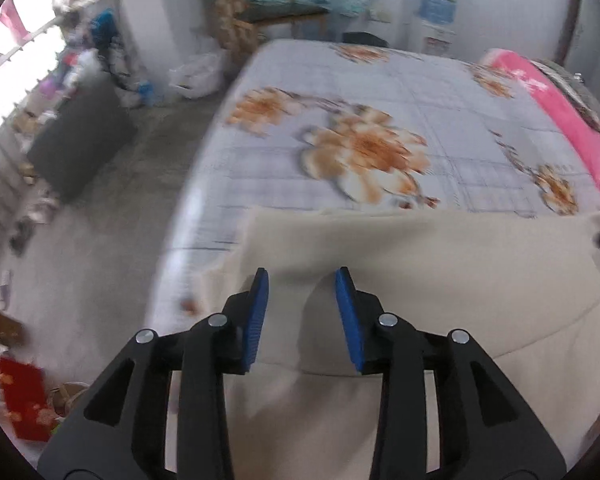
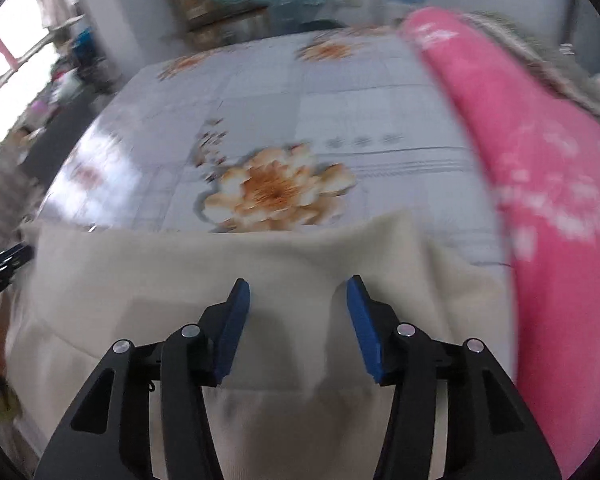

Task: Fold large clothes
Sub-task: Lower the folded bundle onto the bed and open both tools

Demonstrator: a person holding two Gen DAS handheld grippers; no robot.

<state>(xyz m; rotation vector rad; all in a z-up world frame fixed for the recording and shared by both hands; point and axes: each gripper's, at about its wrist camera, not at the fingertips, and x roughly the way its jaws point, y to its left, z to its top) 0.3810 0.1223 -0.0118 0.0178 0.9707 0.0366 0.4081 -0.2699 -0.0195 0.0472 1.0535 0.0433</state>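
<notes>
Garment: a cream garment (image 1: 440,272) lies spread across the near end of the floral bed sheet (image 1: 380,92), its far edge straight.
My left gripper (image 1: 302,276): jaws partly apart over the cloth near its left edge, nothing pinched.
My right gripper (image 2: 298,286): jaws wider apart above the cloth's right part, nothing gripped.
Beside it: a pink blanket (image 2: 540,168) lies on the right.
</notes>
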